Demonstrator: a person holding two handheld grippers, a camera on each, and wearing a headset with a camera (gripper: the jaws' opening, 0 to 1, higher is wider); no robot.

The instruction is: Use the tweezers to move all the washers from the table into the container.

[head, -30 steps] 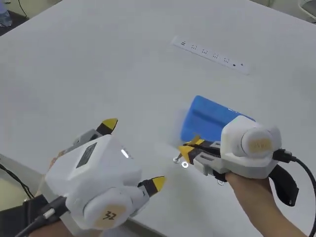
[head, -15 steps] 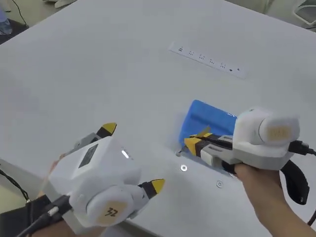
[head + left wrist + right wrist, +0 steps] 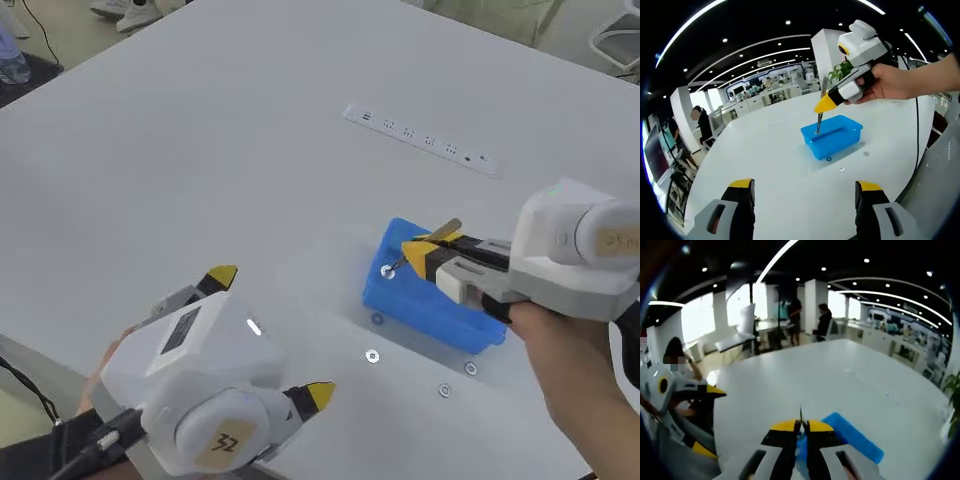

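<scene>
R gripper (image 3: 425,247) fingers are clenching tweezers (image 3: 396,264), tip pointing into blue container (image 3: 440,318). L gripper (image 3: 802,190) fingers are hanging released, holding nothing. Washers (image 3: 372,356) are lying on counter (image 3: 200,150) just beside container.

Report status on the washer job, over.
Right gripper shut on tweezers, tip over blue container. Left gripper open, empty. Washers left on table. Nothing blocking.

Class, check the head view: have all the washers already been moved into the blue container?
No, at least three washers lie on the table beside the blue container.
</scene>
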